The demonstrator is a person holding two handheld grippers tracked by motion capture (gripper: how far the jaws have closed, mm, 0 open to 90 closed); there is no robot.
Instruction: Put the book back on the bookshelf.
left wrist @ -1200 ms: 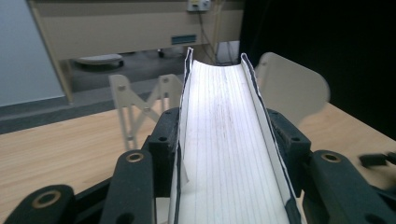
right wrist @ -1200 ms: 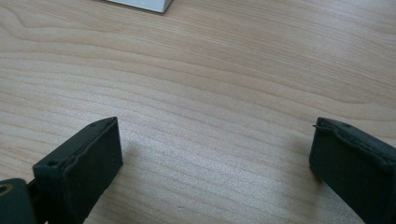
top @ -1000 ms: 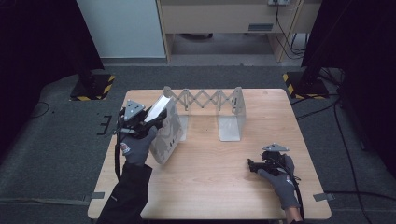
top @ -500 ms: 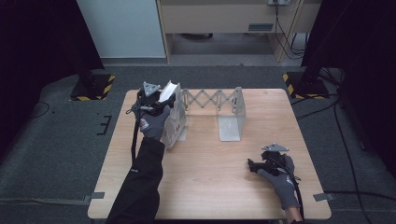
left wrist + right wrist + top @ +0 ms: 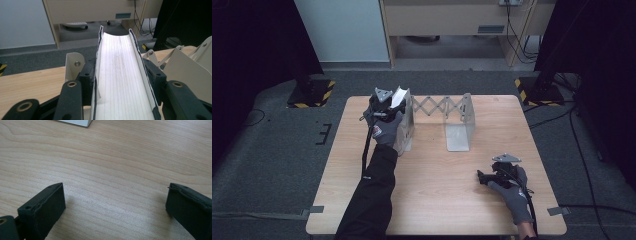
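My left gripper is shut on a thin white book with dark cover edges, held at the far left of the wooden table. In the left gripper view the book bows into a trough between the two black jaws of the left gripper. It hangs over the left end plate of a cream accordion book rack; whether it touches the plate I cannot tell. My right gripper rests open on the table near the front right, with bare wood between the jaws of the right gripper.
The rack's right end plate stands mid-table near the far edge. Past the table are a pale cabinet, floor cables and black-and-yellow striped stand feet on the grey carpet.
The left hand has carried the book away from the person and to the right, from beside the rack's left plate to over it. The right gripper has stayed put.
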